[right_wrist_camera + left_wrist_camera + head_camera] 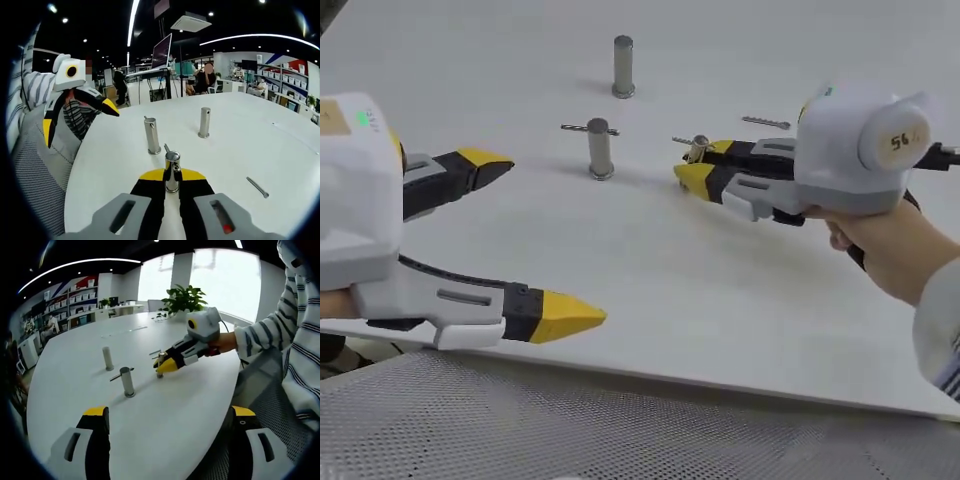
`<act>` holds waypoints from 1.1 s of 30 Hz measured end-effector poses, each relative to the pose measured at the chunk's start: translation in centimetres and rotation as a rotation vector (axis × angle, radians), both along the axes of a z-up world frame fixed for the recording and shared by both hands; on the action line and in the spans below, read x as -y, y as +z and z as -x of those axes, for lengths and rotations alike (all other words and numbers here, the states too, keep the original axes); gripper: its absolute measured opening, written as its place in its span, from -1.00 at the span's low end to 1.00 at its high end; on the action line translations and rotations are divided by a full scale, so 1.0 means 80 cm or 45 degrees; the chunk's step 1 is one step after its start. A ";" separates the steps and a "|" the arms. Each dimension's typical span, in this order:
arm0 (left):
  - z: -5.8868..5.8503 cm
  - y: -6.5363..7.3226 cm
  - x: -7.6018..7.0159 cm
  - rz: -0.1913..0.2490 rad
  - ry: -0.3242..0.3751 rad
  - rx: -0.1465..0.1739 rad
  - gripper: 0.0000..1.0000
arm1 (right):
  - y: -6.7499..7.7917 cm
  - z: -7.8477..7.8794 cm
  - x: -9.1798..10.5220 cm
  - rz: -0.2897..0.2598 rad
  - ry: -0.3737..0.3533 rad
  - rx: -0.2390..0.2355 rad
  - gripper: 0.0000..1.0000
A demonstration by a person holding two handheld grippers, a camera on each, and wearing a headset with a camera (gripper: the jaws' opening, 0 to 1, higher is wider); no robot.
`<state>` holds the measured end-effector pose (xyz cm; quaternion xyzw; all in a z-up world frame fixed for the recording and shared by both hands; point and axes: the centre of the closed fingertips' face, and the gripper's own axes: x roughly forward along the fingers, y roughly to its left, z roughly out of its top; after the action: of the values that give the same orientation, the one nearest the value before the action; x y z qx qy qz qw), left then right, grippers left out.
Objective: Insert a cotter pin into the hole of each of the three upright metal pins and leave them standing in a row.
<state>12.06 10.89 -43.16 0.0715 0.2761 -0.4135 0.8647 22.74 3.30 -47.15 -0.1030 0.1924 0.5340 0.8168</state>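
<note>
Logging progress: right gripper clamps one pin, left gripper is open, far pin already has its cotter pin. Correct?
Not quite: the far pin has no cotter pin yet, as the head view shows; a loose cotter pin lies on the table. The rest holds.

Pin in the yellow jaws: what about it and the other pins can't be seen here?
Held pin: foot hidden between the right gripper jaws, right gripper view.
Far pin: hole too small to see, every view.
Left gripper: body cut off by the left edge, head view.
</note>
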 end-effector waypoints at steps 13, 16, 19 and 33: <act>-0.001 -0.002 0.000 -0.014 -0.011 -0.012 0.98 | -0.001 -0.003 0.001 0.000 0.004 -0.014 -0.92; -0.001 -0.002 0.001 -0.014 -0.012 -0.017 0.98 | -0.002 -0.005 0.002 -0.007 0.003 -0.023 -0.92; -0.003 0.001 0.001 0.008 0.000 -0.015 0.98 | -0.001 -0.004 0.003 -0.022 -0.006 -0.032 -0.91; -0.003 0.001 -0.001 -0.014 0.007 -0.015 0.95 | 0.000 0.003 0.004 -0.040 0.005 -0.079 -0.89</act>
<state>12.27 10.95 -43.07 0.0729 0.2836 -0.4100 0.8638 22.51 3.00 -47.17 -0.0741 0.2091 0.5414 0.8110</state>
